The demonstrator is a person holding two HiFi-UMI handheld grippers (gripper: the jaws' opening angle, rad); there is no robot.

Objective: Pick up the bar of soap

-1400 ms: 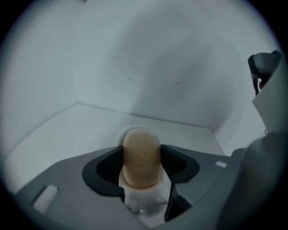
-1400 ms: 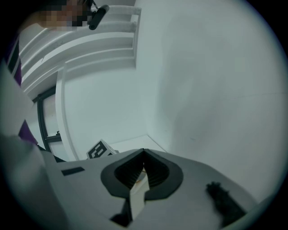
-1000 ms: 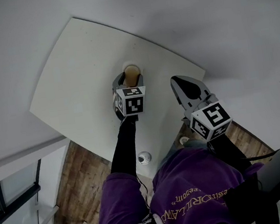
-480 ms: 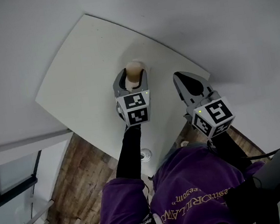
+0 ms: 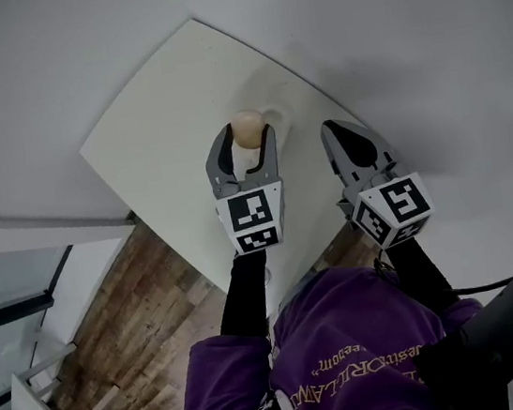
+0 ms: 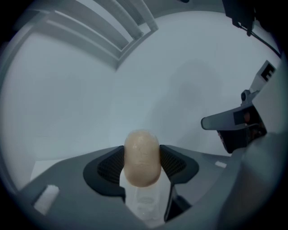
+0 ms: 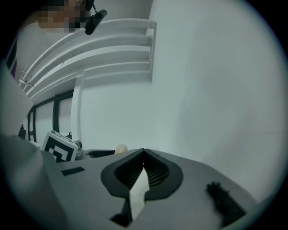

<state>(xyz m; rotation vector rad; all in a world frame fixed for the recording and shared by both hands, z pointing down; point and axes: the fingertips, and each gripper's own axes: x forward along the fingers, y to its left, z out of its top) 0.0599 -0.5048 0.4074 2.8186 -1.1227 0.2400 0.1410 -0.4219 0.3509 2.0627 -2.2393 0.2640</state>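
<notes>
Soap bar (image 6: 142,157) clamped between wide-set jaws of left gripper (image 5: 246,137); right gripper (image 5: 341,132) closed, empty.

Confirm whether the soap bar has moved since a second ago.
Yes: the left gripper has lifted the soap bar off the table, toward the camera.

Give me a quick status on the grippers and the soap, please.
Left gripper shut on the bar of soap. Right gripper shut, empty. Nothing blocking over the white table.

Beige bar of soap (image 5: 246,127), off-white table (image 5: 162,137), grey left tongs (image 5: 247,134) with black-and-white marker cube (image 5: 256,218).
</notes>
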